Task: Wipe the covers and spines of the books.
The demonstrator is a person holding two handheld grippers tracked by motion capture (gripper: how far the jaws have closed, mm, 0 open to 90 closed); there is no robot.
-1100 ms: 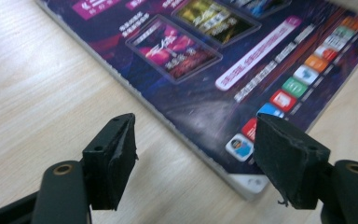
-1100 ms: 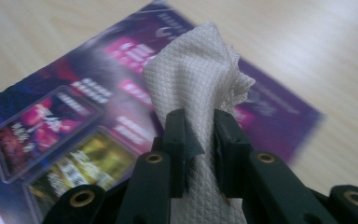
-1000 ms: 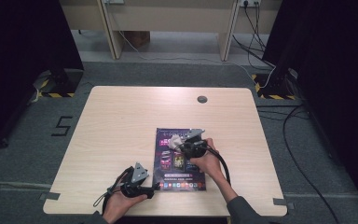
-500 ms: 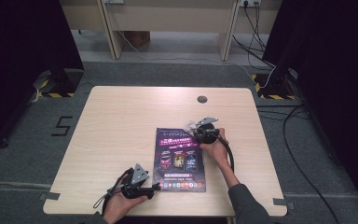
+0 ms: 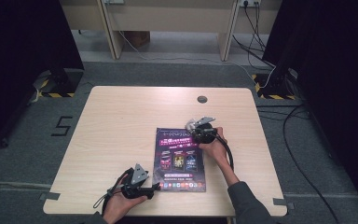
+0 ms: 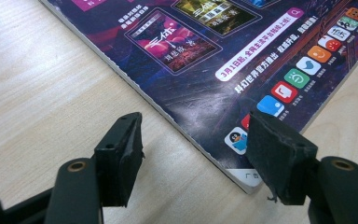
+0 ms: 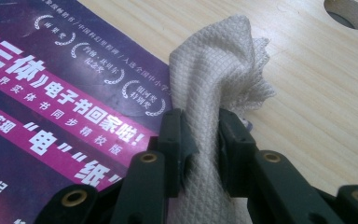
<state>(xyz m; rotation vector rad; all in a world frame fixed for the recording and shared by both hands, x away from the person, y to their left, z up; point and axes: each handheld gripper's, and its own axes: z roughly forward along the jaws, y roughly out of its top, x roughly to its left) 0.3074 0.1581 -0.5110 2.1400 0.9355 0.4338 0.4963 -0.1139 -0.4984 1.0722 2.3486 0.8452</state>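
Observation:
A purple magazine [image 5: 179,158] lies flat on the wooden table [image 5: 121,121], near the front middle. My right gripper [image 5: 195,129] is at the magazine's far right corner, shut on a bunched white cloth [image 7: 214,84] that rests partly on the cover [image 7: 51,93] and partly on bare wood. My left gripper [image 5: 154,187] sits at the magazine's near left corner. In the left gripper view it [image 6: 193,154] is open, its jaws straddling the magazine's edge [image 6: 177,126] low over the table.
A round cable hole [image 5: 202,99] sits in the table toward the far right, also seen as a hole [image 7: 347,11] just beyond the cloth. Cables trail from both grippers. Dark curtains flank the table, and desk legs stand behind it.
My right gripper has carried the cloth from the middle of the magazine away toward its far right corner. The left gripper has stayed put.

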